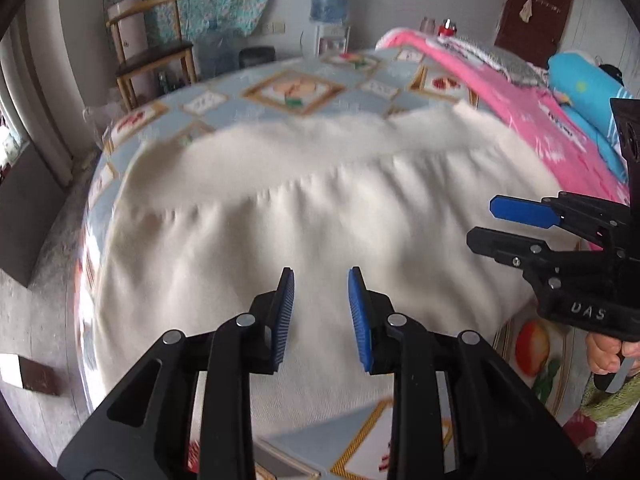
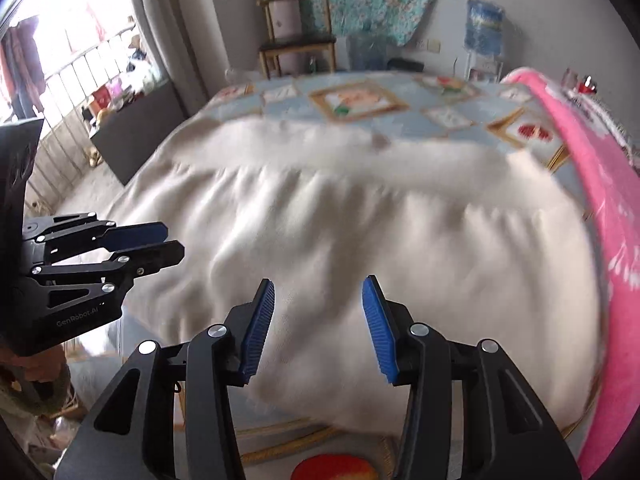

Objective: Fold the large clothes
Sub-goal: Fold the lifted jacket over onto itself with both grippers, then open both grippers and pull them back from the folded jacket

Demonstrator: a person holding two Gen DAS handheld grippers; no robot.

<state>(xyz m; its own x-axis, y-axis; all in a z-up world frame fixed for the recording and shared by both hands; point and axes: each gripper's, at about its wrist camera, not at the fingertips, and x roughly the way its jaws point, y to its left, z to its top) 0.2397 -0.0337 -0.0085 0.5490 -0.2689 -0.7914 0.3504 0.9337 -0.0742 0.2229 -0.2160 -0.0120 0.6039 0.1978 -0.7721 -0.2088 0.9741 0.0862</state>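
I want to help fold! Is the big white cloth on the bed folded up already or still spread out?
Mostly spread out. The white cloth lies wide across the bed, with only a ridge of wrinkles running across it.

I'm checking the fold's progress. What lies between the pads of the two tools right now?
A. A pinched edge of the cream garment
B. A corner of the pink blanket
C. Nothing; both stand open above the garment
C: the left tool and the right tool show empty gaps, with the cream garment spread flat beneath them.

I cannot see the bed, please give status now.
Left claw open, empty. Right claw open, empty. White garment spread flat on bed. Pink blanket along its side.
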